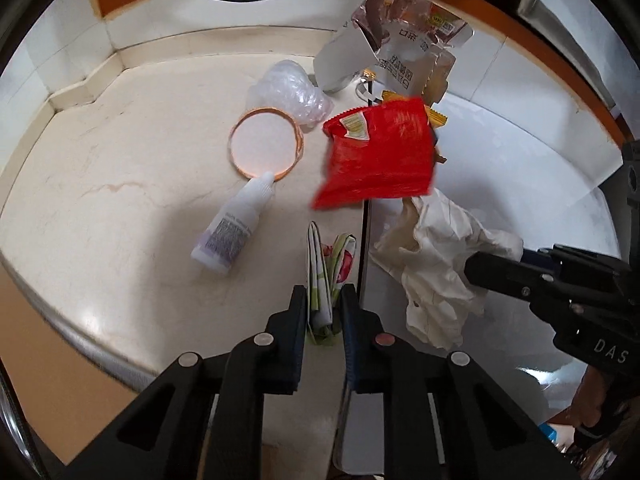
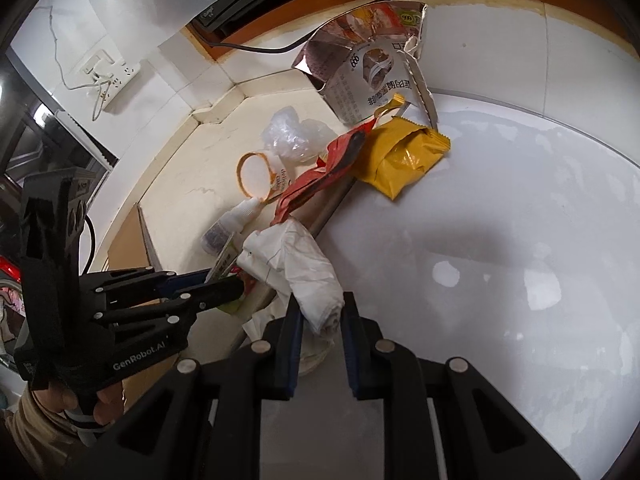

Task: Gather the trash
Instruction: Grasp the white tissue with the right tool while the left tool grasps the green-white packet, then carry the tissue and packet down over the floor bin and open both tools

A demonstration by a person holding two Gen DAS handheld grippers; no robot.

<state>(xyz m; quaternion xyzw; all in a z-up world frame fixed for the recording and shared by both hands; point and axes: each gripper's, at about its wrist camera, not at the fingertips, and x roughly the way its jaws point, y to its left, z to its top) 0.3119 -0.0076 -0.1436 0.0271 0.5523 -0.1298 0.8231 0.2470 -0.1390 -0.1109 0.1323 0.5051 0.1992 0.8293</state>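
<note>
Pinching a folded floral wrapper [image 1: 320, 280] by a thin edge, the left gripper [image 1: 324, 300] is closed on it; the right gripper [image 2: 320, 312] clamps crumpled white paper [image 2: 304, 272]. Either could slip; the red packet [image 1: 376, 156] ahead lies loose.

A folded floral wrapper [image 1: 320, 276] stood on edge at six o'clock on the cream counter, with a white dropper bottle [image 1: 234, 226] lying tilted at nine, a crumpled white tissue [image 1: 436, 264] at three, a red snack packet [image 1: 376, 156] at twelve, and clear plastic [image 1: 290, 92] beyond.
</note>
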